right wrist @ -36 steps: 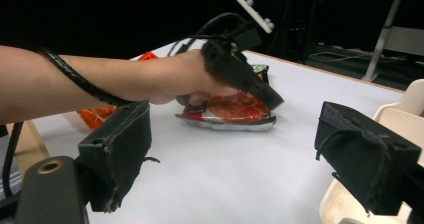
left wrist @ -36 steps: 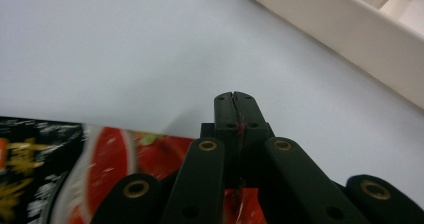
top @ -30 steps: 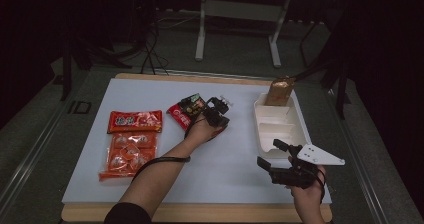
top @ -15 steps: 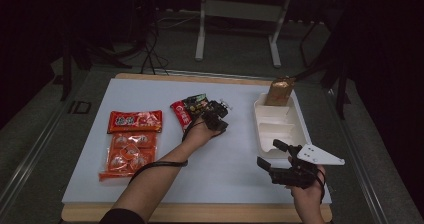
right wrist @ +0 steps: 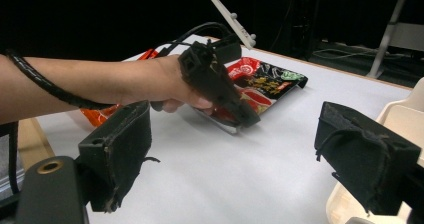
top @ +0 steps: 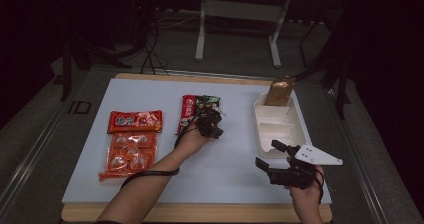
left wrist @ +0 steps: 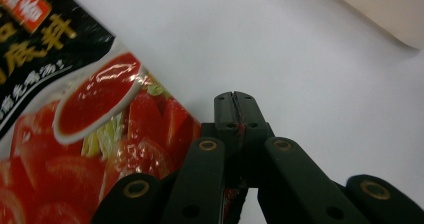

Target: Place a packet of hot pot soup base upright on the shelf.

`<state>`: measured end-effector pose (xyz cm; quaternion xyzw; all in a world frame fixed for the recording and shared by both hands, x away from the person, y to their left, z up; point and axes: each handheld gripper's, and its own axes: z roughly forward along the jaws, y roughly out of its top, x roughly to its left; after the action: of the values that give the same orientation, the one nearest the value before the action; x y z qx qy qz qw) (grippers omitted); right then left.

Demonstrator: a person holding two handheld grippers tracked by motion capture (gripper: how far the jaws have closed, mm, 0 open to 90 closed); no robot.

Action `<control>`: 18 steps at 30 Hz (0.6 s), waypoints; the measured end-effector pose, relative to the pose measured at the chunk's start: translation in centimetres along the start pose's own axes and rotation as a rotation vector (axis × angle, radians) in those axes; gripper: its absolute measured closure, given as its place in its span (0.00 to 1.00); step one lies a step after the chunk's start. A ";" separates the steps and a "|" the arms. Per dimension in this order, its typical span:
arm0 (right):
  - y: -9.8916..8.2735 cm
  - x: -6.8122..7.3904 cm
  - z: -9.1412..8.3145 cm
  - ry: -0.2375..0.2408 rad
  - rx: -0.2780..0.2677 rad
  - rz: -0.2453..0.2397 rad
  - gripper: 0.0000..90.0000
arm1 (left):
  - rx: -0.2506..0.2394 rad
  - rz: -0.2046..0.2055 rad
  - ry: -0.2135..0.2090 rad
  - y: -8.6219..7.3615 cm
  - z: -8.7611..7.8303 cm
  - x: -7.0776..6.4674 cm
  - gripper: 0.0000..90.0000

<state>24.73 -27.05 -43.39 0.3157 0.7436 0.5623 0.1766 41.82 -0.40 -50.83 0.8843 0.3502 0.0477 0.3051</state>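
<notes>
A red and black soup-base packet lies on the white table top, just left of centre. My left gripper is shut on its near right edge, and a sliver of red foil shows between the closed jaws. In the left gripper view the packet spreads to the left of the tips. The right gripper view shows the left gripper angled down onto the packet, with that corner slightly raised. My right gripper stands open and empty at the front right.
A white compartment tray sits at the right, with a brown bag standing in its far end. A red packet and an orange packet of small pieces lie at the left. Dark floor and frame legs surround the table.
My left hand has shifted a little to the right with the packet, which has swung round to lie more lengthwise. The right gripper has stayed put.
</notes>
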 end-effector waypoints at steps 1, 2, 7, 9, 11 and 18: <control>0.0 0.0 0.0 0.001 0.000 -0.001 0.16 | -0.005 -0.008 0.000 -0.2 -0.1 0.0 1.00; 0.0 0.0 0.0 0.001 0.000 -0.001 0.16 | -0.003 -0.004 0.000 -0.2 -0.2 0.0 1.00; 0.0 0.1 0.0 0.003 0.002 -0.005 0.16 | 0.002 0.010 0.007 -0.7 -0.8 0.0 1.00; 0.0 0.2 0.0 0.004 0.002 -0.006 0.16 | -0.002 0.010 0.007 -0.9 -1.1 0.1 1.00; 0.1 0.2 0.0 0.005 0.003 -0.002 0.16 | -0.018 0.000 0.000 -1.2 -1.5 0.6 1.00; 0.0 0.4 0.2 0.005 0.009 -0.013 0.16 | -0.128 -0.060 -0.006 -2.2 -3.7 2.3 1.00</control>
<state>24.60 -26.67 -43.37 0.3105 0.7485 0.5585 0.1771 41.14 4.23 -49.42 0.8523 0.3718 0.0582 0.3632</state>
